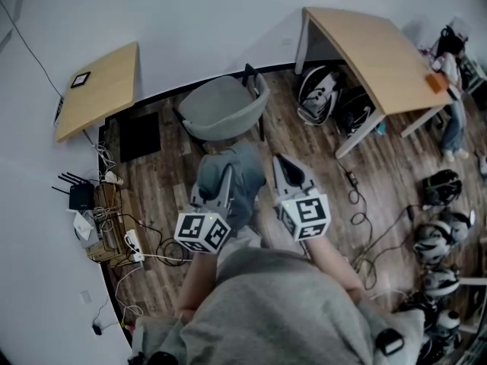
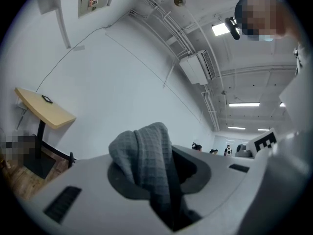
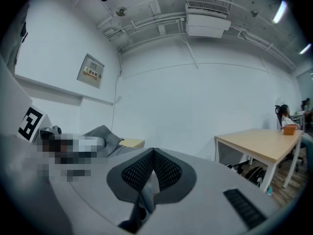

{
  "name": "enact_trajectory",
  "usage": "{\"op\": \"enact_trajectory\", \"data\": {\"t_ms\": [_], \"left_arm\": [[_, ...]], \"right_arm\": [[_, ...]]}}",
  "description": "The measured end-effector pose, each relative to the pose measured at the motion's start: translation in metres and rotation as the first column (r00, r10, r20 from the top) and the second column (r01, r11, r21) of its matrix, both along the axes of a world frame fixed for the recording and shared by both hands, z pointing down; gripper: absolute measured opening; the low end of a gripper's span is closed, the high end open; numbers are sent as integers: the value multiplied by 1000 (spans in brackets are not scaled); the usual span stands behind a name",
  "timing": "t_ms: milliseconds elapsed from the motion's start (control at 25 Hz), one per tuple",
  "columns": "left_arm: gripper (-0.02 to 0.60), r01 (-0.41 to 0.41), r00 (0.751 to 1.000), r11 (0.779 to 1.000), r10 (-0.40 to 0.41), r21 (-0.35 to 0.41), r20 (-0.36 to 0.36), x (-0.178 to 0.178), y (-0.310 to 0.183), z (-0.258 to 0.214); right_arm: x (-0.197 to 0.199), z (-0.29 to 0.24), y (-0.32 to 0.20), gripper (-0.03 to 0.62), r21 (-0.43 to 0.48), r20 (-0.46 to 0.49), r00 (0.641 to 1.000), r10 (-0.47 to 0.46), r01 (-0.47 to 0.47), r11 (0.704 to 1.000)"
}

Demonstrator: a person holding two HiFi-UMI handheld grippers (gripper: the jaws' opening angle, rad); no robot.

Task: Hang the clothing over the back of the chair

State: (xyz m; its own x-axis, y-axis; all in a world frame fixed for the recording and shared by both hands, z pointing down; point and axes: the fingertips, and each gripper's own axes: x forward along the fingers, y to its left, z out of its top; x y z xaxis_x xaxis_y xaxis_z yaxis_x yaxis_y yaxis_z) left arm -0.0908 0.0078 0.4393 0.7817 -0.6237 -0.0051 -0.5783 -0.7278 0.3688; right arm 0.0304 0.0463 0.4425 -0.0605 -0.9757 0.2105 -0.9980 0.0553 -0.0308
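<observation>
Inside left gripper (image 2: 157,176), clothing (image 2: 144,148) bunches (rest hidden).

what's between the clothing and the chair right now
Only a narrow strip of bare wood floor, seen in the head view. The clothing hangs from the left gripper just short of the grey chair.

From your head view, the clothing (image 1: 243,177) is only a bunch between your left hand-held gripper (image 1: 225,173) and right hand-held gripper (image 1: 279,162), its lower part hidden behind them and your torso (image 1: 281,303). In the right gripper view just a thin sliver of it shows deep between the jaws, and the wall sign (image 3: 91,71) is too small to read.
</observation>
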Motion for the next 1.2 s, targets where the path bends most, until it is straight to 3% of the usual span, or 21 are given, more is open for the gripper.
{"op": "enact_trajectory", "data": {"t_ms": [480,1200], "left_arm": [[94,-47,999,999,47,-2,-2,9,-74,-7],[94,-155,988,988,155,20,-1,27,-168,-15]], "right_arm": [[-2,-13,-86,-2,20,-7,1000,10,-10,1000],[15,-15,-175,-2,48,6,993,119,-119,992]]}}
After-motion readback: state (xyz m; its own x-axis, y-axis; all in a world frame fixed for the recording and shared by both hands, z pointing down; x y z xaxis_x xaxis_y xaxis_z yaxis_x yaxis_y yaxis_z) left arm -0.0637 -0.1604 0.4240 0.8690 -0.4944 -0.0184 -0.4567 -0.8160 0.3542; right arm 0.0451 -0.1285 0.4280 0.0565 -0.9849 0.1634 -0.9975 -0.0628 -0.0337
